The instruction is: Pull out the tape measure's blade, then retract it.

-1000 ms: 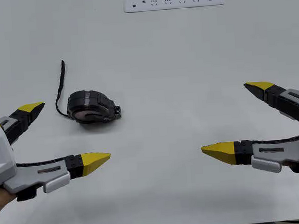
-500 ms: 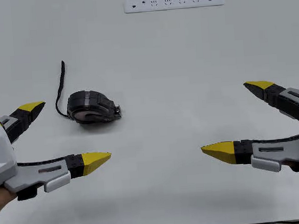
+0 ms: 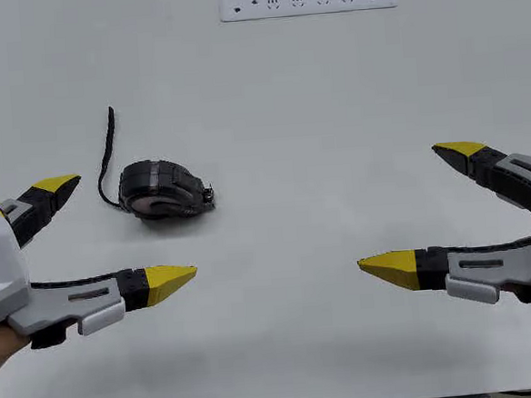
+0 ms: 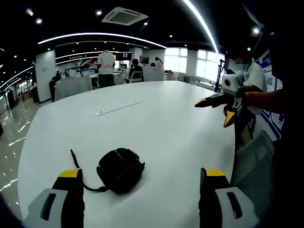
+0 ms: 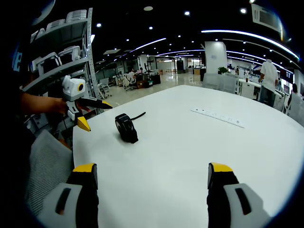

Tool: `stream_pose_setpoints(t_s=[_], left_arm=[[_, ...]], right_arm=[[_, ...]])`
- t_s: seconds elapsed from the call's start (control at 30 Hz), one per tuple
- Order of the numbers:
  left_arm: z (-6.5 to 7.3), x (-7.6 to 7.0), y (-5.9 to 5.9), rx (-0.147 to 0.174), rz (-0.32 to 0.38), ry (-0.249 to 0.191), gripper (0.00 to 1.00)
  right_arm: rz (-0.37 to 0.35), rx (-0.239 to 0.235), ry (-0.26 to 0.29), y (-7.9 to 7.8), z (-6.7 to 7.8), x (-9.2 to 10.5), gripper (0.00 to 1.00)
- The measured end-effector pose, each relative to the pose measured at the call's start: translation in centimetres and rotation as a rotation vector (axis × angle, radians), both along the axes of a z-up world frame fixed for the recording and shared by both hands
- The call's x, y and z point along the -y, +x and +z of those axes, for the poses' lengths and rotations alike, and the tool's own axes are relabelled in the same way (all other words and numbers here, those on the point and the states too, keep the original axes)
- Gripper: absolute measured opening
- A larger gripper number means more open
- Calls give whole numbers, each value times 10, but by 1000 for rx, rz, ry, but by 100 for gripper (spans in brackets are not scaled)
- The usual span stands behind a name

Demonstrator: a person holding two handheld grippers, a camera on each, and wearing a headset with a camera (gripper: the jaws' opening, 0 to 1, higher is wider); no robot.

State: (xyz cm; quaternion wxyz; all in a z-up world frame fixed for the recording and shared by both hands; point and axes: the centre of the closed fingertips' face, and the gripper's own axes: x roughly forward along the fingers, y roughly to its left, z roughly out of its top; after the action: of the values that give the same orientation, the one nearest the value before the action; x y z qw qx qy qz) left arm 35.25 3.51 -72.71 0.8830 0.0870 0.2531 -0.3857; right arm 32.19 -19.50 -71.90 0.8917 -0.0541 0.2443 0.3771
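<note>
Black, the tape measure (image 3: 163, 190) lies left of centre on the white table (image 3: 295, 106), blade in, strap (image 3: 107, 146) trailing far. My left gripper (image 3: 136, 227) hangs spread and empty close on its near side, placed, I judge, to reach in. My right gripper (image 3: 397, 208), also spread, hovers well to the right. A power strip (image 3: 307, 3) lies far off, blocking nothing.

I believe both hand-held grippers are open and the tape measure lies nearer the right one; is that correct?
Not quite: the left hand-held gripper and right hand-held gripper are both open, but the tape measure lies nearer the left one, as the head view shows.
</note>
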Motion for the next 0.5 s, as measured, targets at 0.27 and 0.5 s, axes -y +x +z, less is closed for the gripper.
stream_pose_setpoints(t_s=[0.27,0.5], left_arm=[[-2,3,5,0,-20,14,99],[-5,5,8,-6,-47,32,98]], right_arm=[[15,2,-10,3,-1,0,98],[44,8,-23,7,-3,-1,96]])
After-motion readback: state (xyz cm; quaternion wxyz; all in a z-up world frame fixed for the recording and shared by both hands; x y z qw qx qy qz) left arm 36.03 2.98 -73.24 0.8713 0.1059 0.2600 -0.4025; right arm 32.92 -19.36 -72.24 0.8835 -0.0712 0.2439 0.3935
